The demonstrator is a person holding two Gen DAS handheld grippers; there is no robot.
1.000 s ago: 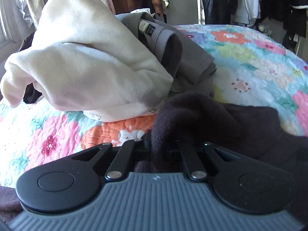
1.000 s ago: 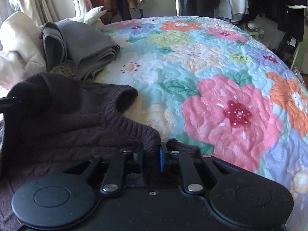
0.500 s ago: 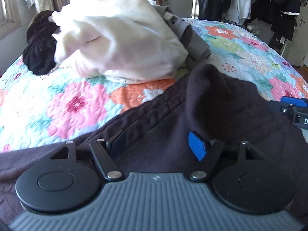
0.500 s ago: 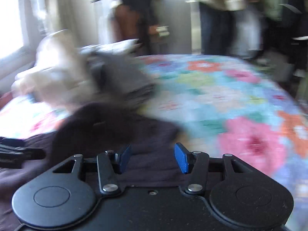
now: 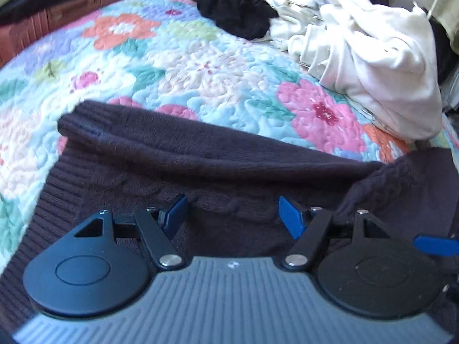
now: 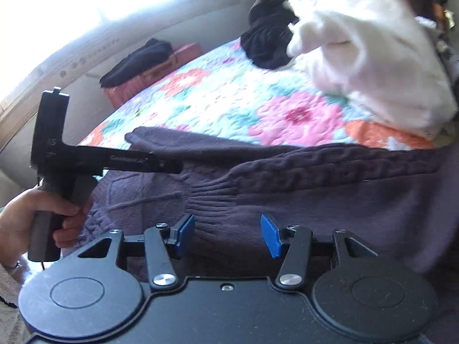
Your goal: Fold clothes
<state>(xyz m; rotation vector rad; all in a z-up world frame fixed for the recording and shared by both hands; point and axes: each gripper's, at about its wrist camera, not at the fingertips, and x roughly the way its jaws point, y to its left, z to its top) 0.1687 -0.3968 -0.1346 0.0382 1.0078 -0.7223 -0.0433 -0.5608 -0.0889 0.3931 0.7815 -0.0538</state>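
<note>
A bed with a flowered quilt [image 5: 200, 66] fills both views, and a bright window stands behind it in the right wrist view. Nearest, a dark purple sweater [image 5: 218, 172] lies spread flat on the quilt; its near edge is hidden under both tools. The left gripper [image 5: 233, 215] and the right gripper [image 6: 226, 233] hang over it, each with two blue fingers apart and nothing pressed between them; both pairs have just been opening. A hand [image 6: 17, 220] holds the left tool, cut off at the frame edge. Farther away lies one white heap [image 5: 373, 57] and one black garment [image 5: 235, 8]. At the far side a second black garment [image 6: 137, 60] rests on a reddish box [image 6: 155, 77], both blurred.
</note>
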